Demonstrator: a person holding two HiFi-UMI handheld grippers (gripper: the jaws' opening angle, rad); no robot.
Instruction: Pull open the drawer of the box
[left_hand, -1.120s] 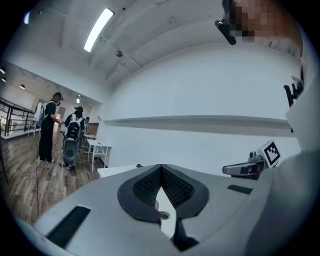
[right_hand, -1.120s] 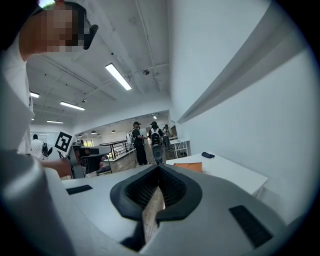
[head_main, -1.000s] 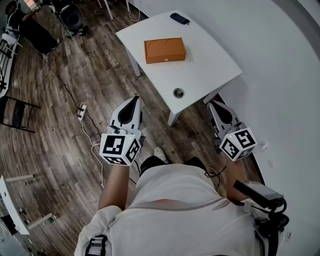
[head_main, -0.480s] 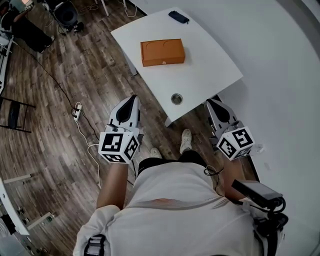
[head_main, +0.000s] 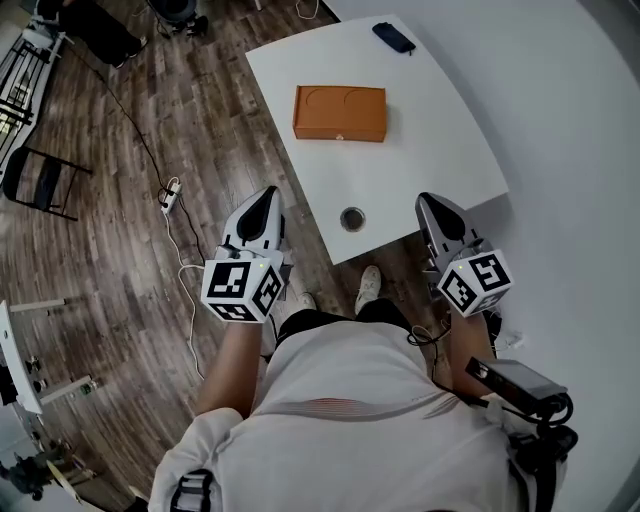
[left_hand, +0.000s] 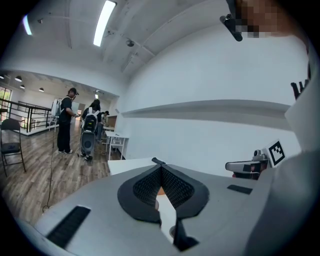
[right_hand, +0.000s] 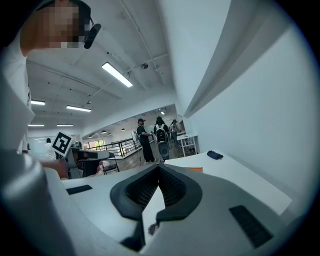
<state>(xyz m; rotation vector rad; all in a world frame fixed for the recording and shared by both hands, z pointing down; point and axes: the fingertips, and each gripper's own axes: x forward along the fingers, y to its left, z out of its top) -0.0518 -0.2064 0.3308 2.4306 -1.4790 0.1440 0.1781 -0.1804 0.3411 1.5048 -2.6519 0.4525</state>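
Two grippers hang short of the white table (head_main: 440, 150): left gripper (head_main: 266, 197) and right gripper (head_main: 430, 200), each with jaws pressed together and nothing between them. The flat orange rectangular box (head_main: 339, 113) lies mid-table, well apart from both.

Judgement: the box looks light, with a stiff card-like shell, and is likely to skate on the smooth top when tugged. Pin its body with one gripper and pinch the small pale tab (head_main: 340, 137) on its near long edge with the other. The tab is too small to confirm as the drawer pull.
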